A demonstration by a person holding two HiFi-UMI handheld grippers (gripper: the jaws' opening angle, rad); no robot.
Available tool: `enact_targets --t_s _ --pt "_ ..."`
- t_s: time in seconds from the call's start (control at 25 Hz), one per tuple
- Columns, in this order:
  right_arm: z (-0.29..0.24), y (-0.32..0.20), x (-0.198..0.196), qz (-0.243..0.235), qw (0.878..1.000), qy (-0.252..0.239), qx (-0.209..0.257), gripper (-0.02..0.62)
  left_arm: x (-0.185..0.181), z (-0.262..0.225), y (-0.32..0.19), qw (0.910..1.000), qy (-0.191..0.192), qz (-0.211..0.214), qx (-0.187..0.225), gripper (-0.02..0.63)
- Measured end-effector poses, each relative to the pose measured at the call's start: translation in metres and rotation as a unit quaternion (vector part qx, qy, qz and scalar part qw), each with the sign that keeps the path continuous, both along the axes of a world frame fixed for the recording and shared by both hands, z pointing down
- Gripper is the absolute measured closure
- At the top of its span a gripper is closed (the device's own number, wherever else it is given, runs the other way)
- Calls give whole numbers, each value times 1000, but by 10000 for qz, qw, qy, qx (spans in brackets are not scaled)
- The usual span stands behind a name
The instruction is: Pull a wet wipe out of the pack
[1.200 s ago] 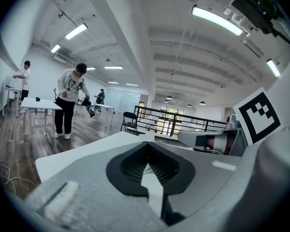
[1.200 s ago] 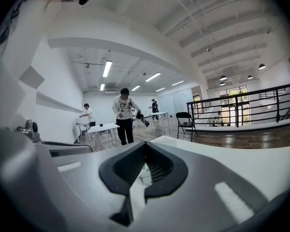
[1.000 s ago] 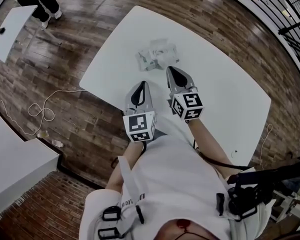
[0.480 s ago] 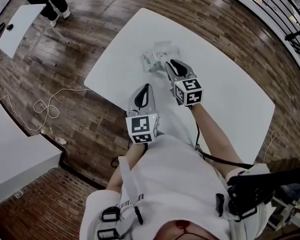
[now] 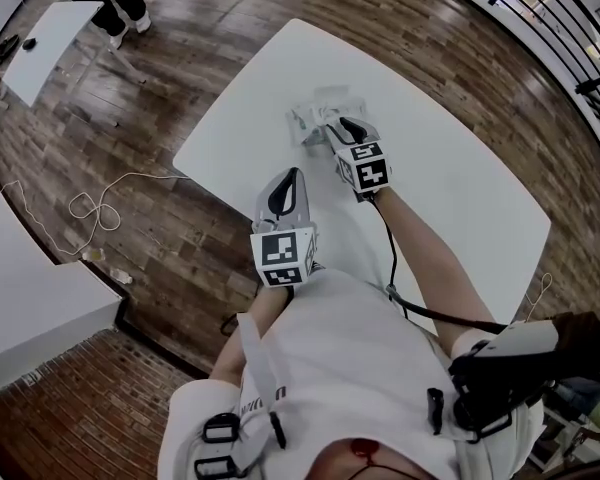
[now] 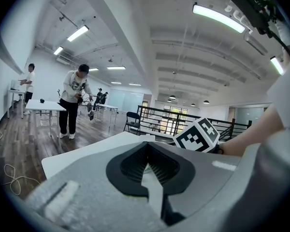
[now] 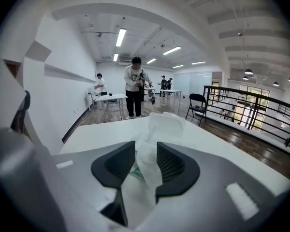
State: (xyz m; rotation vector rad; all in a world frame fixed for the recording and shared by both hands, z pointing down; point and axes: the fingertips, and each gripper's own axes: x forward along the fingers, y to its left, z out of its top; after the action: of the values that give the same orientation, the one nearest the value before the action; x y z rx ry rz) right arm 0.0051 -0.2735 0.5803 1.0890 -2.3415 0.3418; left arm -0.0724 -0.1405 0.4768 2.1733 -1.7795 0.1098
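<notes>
Pack of wet wipes (image 5: pixel 318 116) lies crumpled on the white counter (image 5: pixel 460 198), toward its far side and near the edge that faces the wooden floor (image 5: pixel 180 58). My right hand-held gripper (image 5: pixel 332 128) is stretched out over the counter with its tip right at the pack and angled down onto it. Along its jaws, a wipe (image 7: pixel 149 166) stands up out of the pack and runs through the gap between the two black pads (image 7: pixel 170 164). The jaws are opening around it, with space showing on the left side of the sheet, so the wipe is between them but not pinched. A bit of green print on the pack shows low in that gap, and a pale translucent piece of the pack rises just beyond the jaw tips.

My left hand-held gripper (image 5: pixel 292 174) hangs nearer to me, at the counter's near edge and apart from the pack. Its jaws are closed together at the tips with nothing gripped. Past it I can see the marker cube (image 6: pixel 197 135) of my right gripper.

Across the room a person (image 7: pixel 135 86) stands by another table (image 7: pixel 108 98), a black railing (image 7: pixel 251 110) runs along the right, and a pale cable (image 5: pixel 90 208) loops on the floor.
</notes>
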Motion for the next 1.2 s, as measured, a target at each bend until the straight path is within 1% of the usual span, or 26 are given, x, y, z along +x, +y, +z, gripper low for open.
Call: enact_targets --t_s 0.12,0.2,0.44,0.6,0.8,1.2 --pt "6 -5 1 7 9996 257 -76 455 0 -2 -1 10000 3 9 48 603" --pt "12 -5 2 21 9992 388 -131 471 0 -2 0 10000 -12 11 46 603" --pt "17 -2 0 11 9984 533 -185 509 -3 -3 2 10000 -59 -13 56 603" --pt "21 -3 0 24 9977 637 -225 523 -4 -6 2 9999 -61 -6 110 603" --pt "20 -4 1 25 9971 728 -209 566 -4 -5 2 9999 -105 11 105 603" --pt "7 -6 7 165 9987 447 -158 574 -1 -6 1 9999 -89 48 113 603"
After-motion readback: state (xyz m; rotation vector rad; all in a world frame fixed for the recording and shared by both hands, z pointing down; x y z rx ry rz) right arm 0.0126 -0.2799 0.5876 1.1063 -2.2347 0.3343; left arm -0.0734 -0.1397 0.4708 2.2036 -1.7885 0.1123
